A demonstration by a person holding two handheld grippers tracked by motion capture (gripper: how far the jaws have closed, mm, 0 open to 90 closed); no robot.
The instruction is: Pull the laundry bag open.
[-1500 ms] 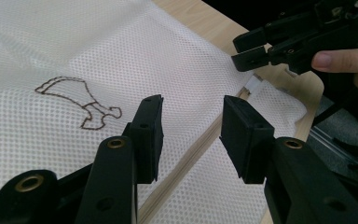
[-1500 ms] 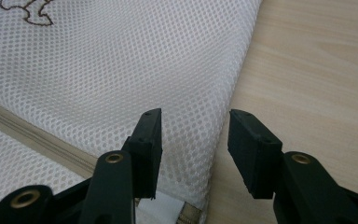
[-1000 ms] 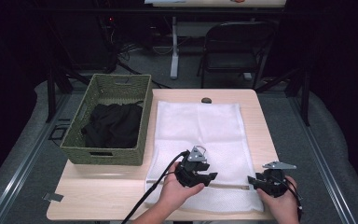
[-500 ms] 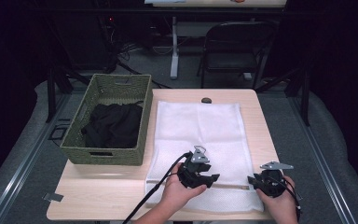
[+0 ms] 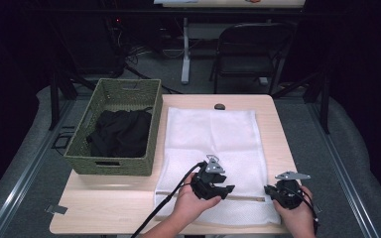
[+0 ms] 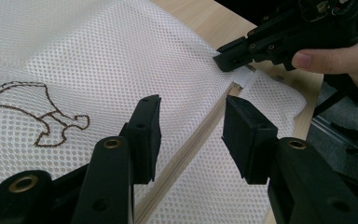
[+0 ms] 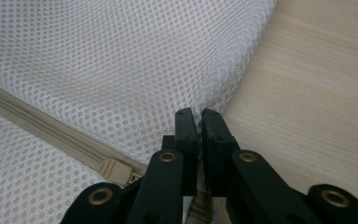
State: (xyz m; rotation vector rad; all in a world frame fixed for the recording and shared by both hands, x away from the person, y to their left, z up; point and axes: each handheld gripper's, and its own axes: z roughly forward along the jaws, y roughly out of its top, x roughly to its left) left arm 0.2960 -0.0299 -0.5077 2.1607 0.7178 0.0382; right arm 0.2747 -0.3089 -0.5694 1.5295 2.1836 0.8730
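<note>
On the table (image 5: 129, 208), beside a woven basket (image 5: 113, 168) of dark clothes, a white mesh laundry bag (image 5: 213, 139) lies flat: light, limp, prone to bunch. Its zipper (image 7: 51, 133) crosses the near end. The right gripper (image 7: 199, 122), jaws just closing, pinches the mesh edge by the zipper pull (image 7: 116, 169); the left gripper (image 6: 191, 130) straddles the zipper, half open.
</note>
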